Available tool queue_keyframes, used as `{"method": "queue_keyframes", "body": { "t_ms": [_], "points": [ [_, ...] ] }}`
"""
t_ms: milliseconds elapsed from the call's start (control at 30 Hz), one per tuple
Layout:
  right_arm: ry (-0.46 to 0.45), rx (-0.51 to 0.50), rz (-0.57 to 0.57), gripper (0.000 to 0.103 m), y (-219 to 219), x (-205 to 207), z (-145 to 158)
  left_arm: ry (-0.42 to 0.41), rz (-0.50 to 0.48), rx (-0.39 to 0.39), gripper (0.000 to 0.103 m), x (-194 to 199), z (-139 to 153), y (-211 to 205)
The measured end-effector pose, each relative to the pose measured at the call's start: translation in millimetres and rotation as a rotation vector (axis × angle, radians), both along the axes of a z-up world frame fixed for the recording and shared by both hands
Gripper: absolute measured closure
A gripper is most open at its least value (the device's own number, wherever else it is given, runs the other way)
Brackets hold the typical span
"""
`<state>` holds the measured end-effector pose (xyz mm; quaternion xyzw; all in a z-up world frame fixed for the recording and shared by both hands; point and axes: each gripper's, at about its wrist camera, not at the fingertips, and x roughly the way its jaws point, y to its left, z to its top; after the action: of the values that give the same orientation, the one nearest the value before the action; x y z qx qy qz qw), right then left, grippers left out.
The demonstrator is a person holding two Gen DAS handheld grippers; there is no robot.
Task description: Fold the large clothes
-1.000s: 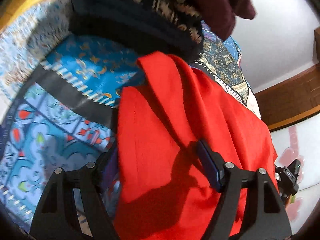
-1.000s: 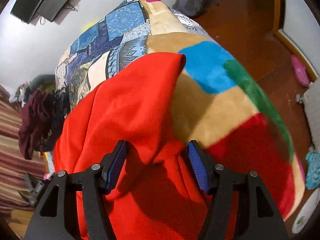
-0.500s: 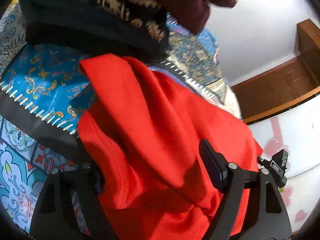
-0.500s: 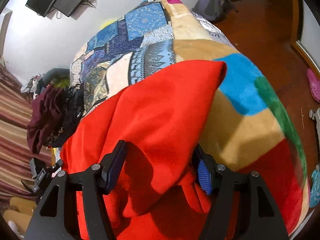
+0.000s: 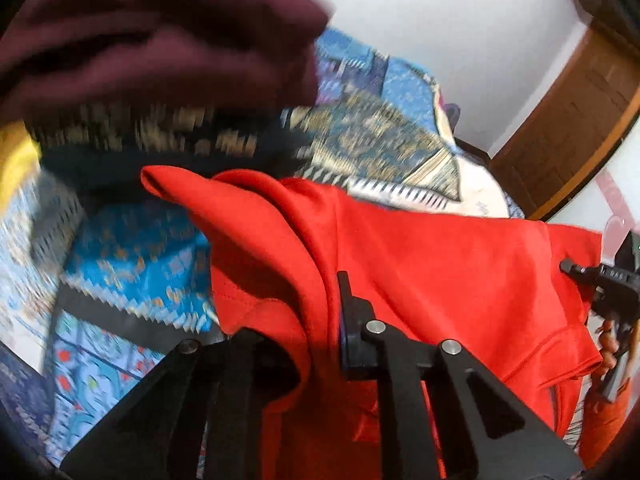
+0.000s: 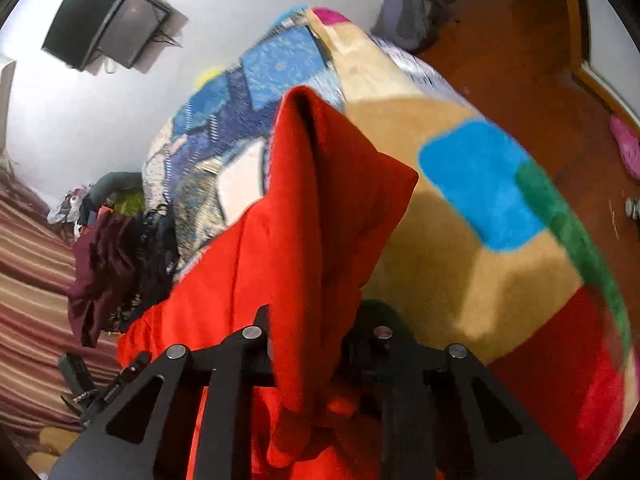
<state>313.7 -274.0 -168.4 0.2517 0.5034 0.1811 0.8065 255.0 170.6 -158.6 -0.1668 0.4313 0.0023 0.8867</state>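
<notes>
Now both my jaws have just closed: left gripper and right gripper each pinch the red garment, lifting it off the bed, ready to fold.

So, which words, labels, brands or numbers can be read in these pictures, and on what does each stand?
No text is readable.
White print on the right tongs: too small.
White lettering on the left tongs: blurred.

Patchwork bedspread, colour-block blanket, wall television, grey backpack, pink slipper
</notes>
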Motion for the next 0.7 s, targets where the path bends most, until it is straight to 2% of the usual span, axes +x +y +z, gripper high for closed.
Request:
{"method": "queue_keyframes", "body": {
  "t_ms": [267, 400, 533, 633, 700],
  "points": [
    [-0.190, -0.031, 0.064, 0.087, 16, 6, 65, -0.206, -0.051, 0.116, 0.091, -1, 90, -17],
    [-0.284, -0.023, 0.057, 0.087, 21, 17, 96, -0.266, -0.048, 0.157, 0.091, 19, 114, -19],
    [-0.321, -0.053, 0.041, 0.087, 23, 34, 101, -0.259, -0.053, 0.177, 0.091, 48, 108, -17],
    [-0.310, -0.098, 0.037, 0.087, 26, 52, 88, -0.213, -0.061, 0.160, 0.091, 67, 93, -12],
    [-0.270, -0.128, 0.039, 0.087, 31, 66, 70, -0.169, -0.062, 0.152, 0.091, 81, 75, -8]
  ]
}}
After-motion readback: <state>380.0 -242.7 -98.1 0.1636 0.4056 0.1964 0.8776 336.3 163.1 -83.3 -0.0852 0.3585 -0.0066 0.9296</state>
